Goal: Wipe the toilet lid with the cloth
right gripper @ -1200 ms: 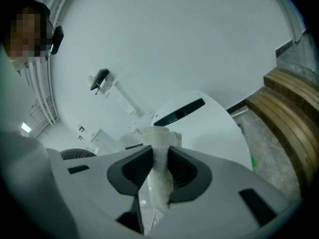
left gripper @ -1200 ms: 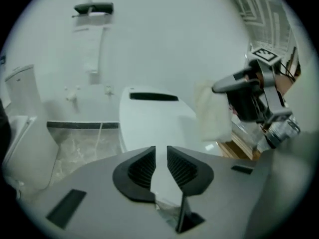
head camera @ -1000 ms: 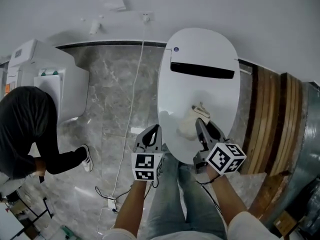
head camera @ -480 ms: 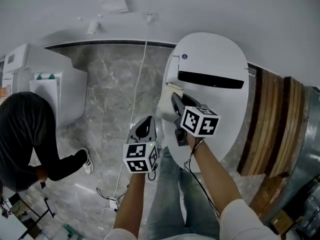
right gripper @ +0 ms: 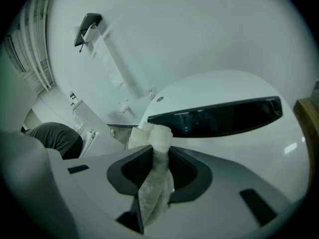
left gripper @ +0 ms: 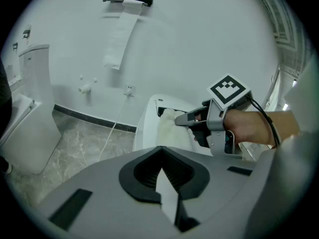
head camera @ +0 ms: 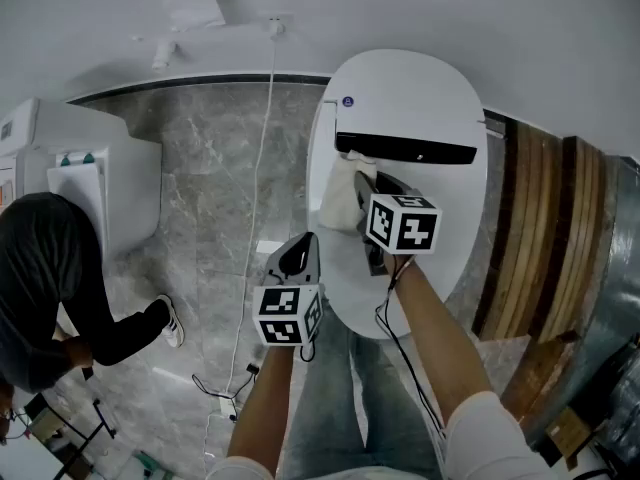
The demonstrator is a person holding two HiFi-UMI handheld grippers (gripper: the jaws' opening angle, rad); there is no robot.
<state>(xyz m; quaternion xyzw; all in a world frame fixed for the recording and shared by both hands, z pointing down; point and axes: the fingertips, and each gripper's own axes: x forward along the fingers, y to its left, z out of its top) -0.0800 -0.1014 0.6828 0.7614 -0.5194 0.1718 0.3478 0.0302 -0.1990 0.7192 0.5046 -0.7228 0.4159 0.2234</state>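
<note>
Right tongs [head camera: 362, 180] angled down, pinching cloth [head camera: 340, 198] on toilet lid [head camera: 435, 93], left tongs [head camera: 303, 245] closed

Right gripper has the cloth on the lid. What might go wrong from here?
1. The cloth is pinched as a thin bunch in the right gripper; dragging could pull it free.
2. It sits near the left edge of the toilet lid, by the dark panel; a stroke may run off the rim.
3. The left gripper, shut and empty, hovers close by that rim and could get bumped.
</note>
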